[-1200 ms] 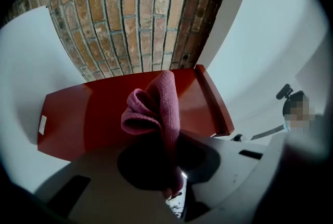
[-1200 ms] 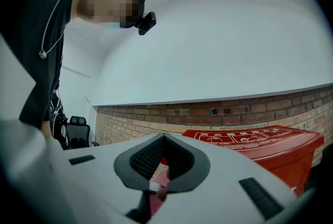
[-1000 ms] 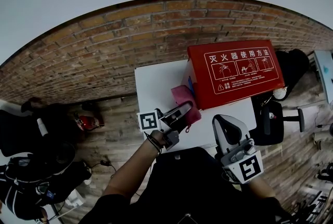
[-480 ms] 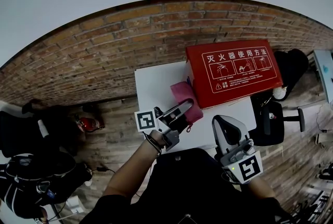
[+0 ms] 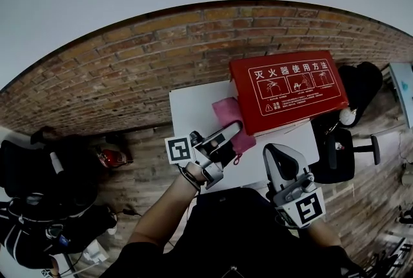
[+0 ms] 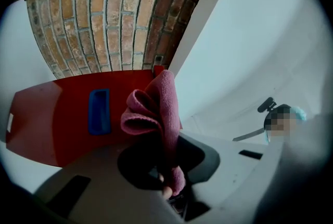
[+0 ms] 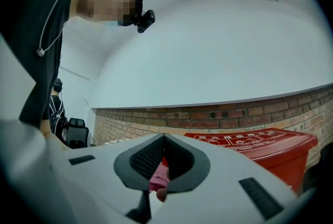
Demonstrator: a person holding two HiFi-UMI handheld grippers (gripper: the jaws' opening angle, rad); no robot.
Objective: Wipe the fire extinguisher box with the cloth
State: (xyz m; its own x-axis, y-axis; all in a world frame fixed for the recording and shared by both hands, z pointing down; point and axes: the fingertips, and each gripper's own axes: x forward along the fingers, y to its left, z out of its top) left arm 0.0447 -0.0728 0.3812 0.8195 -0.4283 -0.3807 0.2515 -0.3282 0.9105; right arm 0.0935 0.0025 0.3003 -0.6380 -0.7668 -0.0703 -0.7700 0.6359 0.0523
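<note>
The big red metal fire extinguisher box (image 5: 290,86) with white writing on top sits on a white table (image 5: 193,102). The left gripper (image 5: 229,135) pinches a soft, bunched-up pink cloth (image 6: 156,114) tight, right up by the box's side. The right gripper (image 5: 274,154) hangs back, jaws together, holding nothing.

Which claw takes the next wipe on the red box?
Left. The left claw is shut on the cloth beside the fire extinguisher box; the right claw is shut, empty, farther back.
</note>
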